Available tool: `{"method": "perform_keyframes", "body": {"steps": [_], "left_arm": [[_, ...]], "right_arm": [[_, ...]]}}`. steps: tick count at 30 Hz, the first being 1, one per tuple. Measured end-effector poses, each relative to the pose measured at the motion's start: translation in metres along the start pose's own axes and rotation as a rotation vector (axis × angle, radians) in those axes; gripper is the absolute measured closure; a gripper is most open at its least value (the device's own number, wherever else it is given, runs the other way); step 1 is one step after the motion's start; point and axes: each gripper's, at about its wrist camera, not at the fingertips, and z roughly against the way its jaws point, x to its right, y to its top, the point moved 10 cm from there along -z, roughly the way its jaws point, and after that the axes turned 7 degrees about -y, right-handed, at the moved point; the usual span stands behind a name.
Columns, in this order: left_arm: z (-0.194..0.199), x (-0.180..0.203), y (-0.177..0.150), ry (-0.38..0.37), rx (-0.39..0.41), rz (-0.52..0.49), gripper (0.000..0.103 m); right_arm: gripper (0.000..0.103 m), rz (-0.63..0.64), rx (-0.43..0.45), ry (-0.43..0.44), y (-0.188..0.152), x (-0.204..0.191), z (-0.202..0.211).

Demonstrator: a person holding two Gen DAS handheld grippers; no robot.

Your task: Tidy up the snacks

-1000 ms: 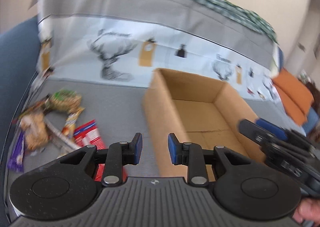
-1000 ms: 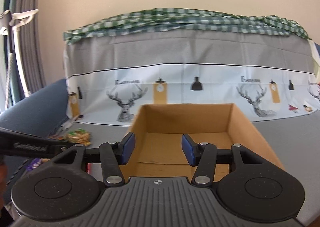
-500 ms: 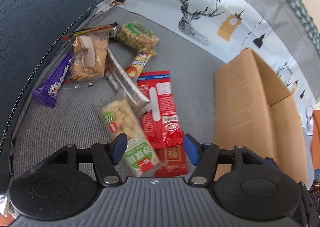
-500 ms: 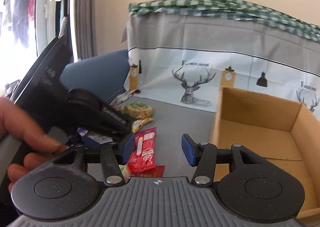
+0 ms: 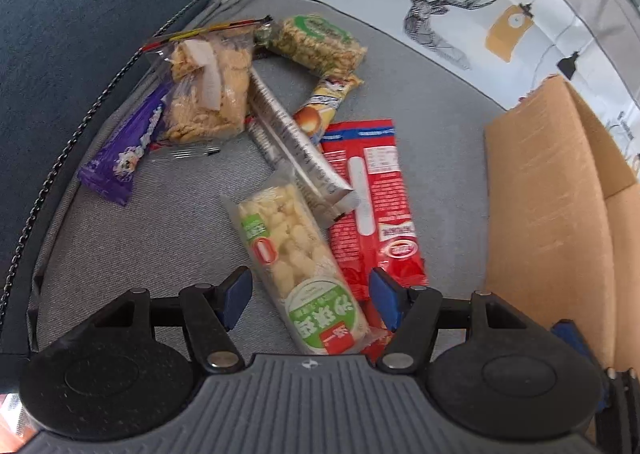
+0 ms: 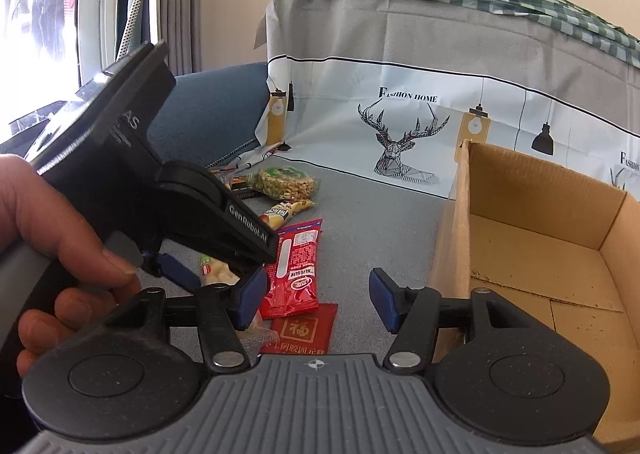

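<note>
Currently the clear puffed-snack packet (image 5: pixel 298 254) lies on the grey sofa cushion (image 5: pixel 132 242), its green-labelled end between the parted fingers of the left gripper (image 5: pixel 310 300), untouched by either pad. At 1 o'clock from it lies the red packet (image 5: pixel 370 198); at 3 o'clock stands the cardboard box (image 5: pixel 544 206). The right gripper (image 6: pixel 318 300) hovers with fingers opening, nothing between them.
</note>
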Motion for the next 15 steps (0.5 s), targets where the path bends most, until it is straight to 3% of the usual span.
{"method": "perform_keyframes", "body": {"steps": [6,9,15], "left_arm": [[-0.008,-0.005,-0.003,0.007,-0.03,-0.005,0.034],[-0.01,-0.007,-0.002,0.016,-0.031,-0.016,0.051],[0.001,-0.027,0.004,0.023,0.002,0.04,0.063]], "right_arm": [[0.044,0.056,0.046,0.007,0.005,-0.01,0.003],[0.045,0.086,0.052,0.011,0.003,-0.016,0.0],[0.044,0.053,0.014,0.014,0.001,-0.017,-0.008]]}}
